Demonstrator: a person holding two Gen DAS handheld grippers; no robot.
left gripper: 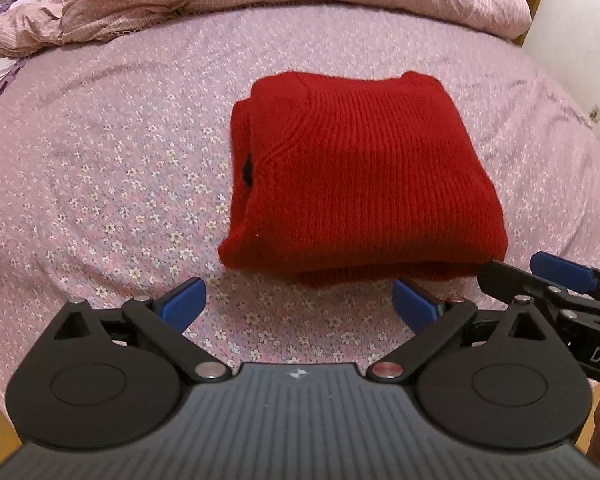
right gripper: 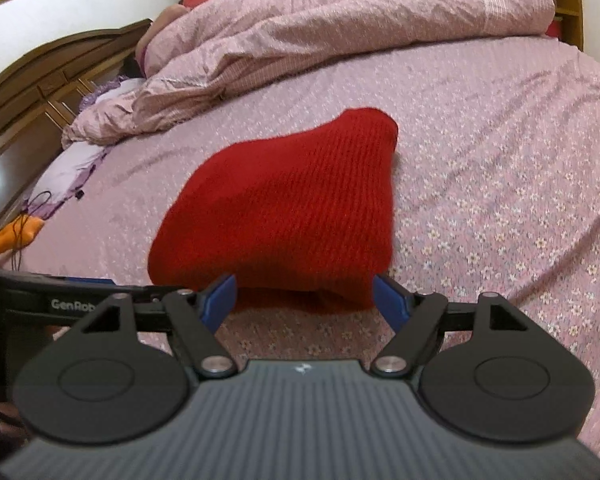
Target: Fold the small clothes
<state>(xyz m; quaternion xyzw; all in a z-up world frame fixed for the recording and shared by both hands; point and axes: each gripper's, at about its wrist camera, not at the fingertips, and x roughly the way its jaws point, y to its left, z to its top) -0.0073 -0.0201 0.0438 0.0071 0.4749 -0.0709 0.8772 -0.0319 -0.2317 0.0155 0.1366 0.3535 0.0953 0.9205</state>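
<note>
A red knit sweater [left gripper: 356,176] lies folded into a compact block on the floral pink bedsheet [left gripper: 100,184], roughly mid-bed. In the left wrist view its long axis runs away from the camera; the collar opening and stacked fold layers face left, the ribbed panel faces up, and the near edge is a rounded fold. Bare sheet surrounds it on all sides. A bunched pink duvet [right gripper: 300,36] lies along the far side, well apart from the garment. A wooden headboard [right gripper: 40,80] borders the bed at the left of the right wrist view.

The left gripper [left gripper: 300,304] stands wide open and empty, just short of the near edge. The right gripper [right gripper: 304,300] is also open; its blue pads [right gripper: 220,300] flank the near fold without pressing on it.
</note>
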